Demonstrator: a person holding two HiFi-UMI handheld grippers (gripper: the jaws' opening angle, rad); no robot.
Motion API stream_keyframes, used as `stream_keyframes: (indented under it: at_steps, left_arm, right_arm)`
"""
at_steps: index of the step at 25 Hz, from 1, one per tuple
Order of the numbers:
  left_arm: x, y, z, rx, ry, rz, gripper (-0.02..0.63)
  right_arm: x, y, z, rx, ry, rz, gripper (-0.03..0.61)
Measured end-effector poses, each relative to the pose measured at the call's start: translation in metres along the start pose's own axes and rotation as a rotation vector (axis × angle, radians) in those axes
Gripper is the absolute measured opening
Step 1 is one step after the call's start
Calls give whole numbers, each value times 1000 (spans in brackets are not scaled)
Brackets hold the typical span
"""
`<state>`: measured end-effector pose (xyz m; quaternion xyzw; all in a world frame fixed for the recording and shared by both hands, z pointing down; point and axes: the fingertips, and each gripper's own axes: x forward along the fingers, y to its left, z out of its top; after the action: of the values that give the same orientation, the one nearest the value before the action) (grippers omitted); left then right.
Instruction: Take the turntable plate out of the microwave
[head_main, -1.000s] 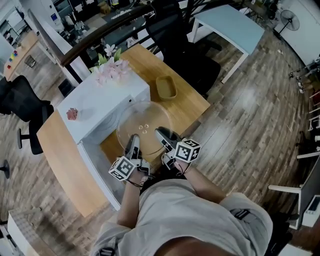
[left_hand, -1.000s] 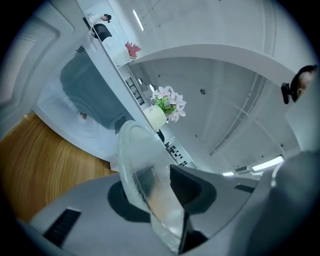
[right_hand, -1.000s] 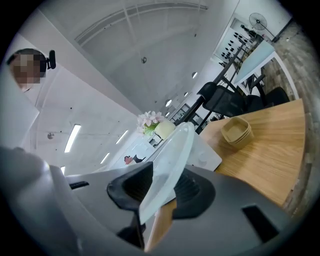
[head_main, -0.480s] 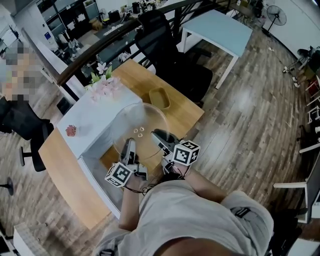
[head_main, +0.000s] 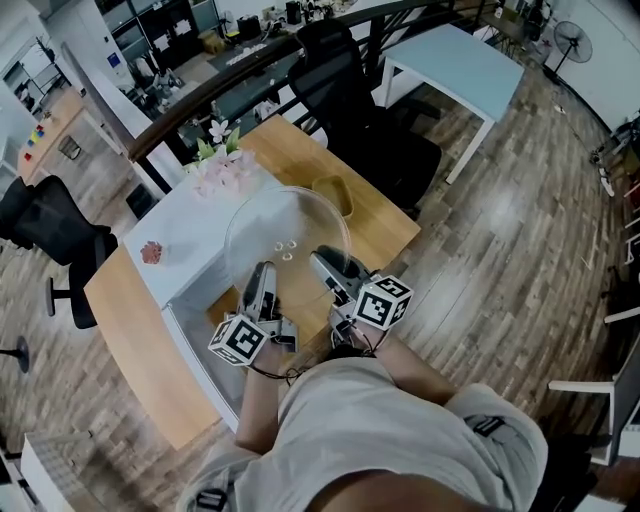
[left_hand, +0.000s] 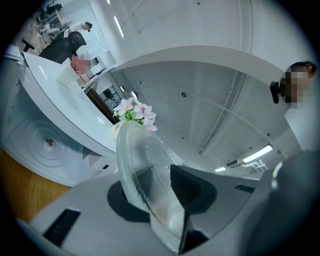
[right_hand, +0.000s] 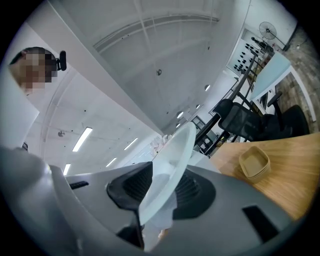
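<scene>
Clear glass turntable plate (head_main: 288, 240) is outside the microwave (head_main: 195, 225), held in the air in front of its open front, roughly level in the head view. It is carried by both grippers at its near edge.

Left gripper (head_main: 262, 280): jaws closed partway onto the plate's near-left rim. In the left gripper view the plate (left_hand: 142, 160) stands edge-on between the jaws of the left gripper (left_hand: 162, 185), one dark pad pressing on each face of the glass.

Right gripper (head_main: 326, 266): same hold on the near-right rim. In the right gripper view the plate (right_hand: 172, 160) runs between the two ribbed pads of the right gripper (right_hand: 160, 192), both of them against the glass.

Microwave: white, seen at the left of the left gripper view (left_hand: 60, 115), its cavity open toward the person. A bunch of pale pink flowers (head_main: 222, 160) stands on its top at the far end.

Wooden table (head_main: 385, 225) carries the microwave. A tan tray (head_main: 333, 195) sits on it just right of the microwave, beyond the plate's far rim; the right gripper view also shows it (right_hand: 254, 162).
</scene>
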<state>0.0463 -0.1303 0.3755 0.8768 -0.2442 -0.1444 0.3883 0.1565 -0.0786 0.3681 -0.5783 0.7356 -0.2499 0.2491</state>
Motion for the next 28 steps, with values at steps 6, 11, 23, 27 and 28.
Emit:
stream_keyframes:
  at_steps: [6, 11, 23, 27, 28]
  left_arm:
    - [2, -5, 6, 18, -13, -9, 121]
    - [2, -5, 8, 20, -16, -14, 121]
    - [2, -12, 10, 27, -15, -24, 121]
    - [2, -13, 10, 30, -11, -26, 121]
    - [2, -13, 9, 31, -11, -26, 121]
  right_arm:
    - [2, 4, 6, -9, -6, 13, 124]
    - [4, 5, 8, -17, -8, 18, 124]
    - [1, 8, 11, -23, -14, 17, 124]
    - [0, 9, 11, -22, -16, 16, 125]
    - [0, 9, 11, -22, -16, 16, 126]
